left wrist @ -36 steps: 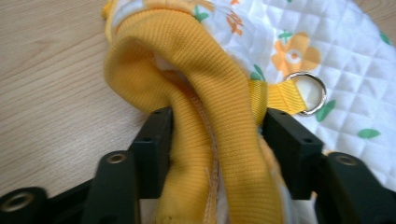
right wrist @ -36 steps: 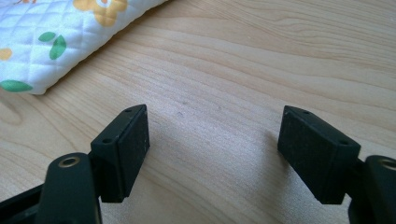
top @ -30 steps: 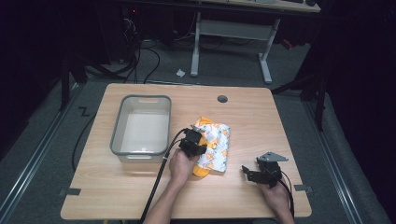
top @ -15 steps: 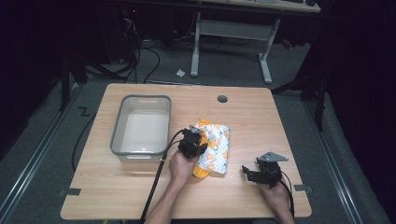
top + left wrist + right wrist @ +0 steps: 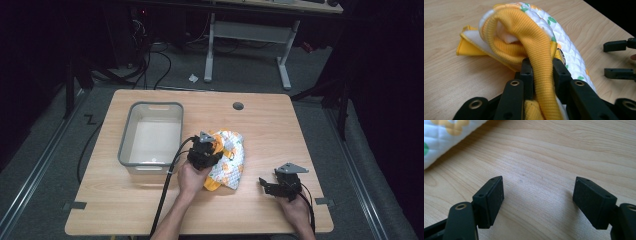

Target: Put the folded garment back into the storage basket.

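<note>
A quilted white cloth with orange and green prints and a yellow knit edge lies bunched at the middle of the table. My left gripper is shut on that yellow knit edge, which arches up from between the jaws, and it holds this side of the cloth off the wood. My right gripper rests low over bare wood to the right of the cloth, open with nothing between its jaws. A corner of the cloth shows beyond it. The right gripper also appears in the left gripper view.
A grey plastic bin with nothing in it stands just left of the cloth. The wooden table has a round cable hole near its far edge. Dark floor, cables and desk legs lie beyond.
My left gripper has risen a little with the yellow edge in its jaws, and the cloth is pulled up and more bunched. The right gripper has stayed put.
</note>
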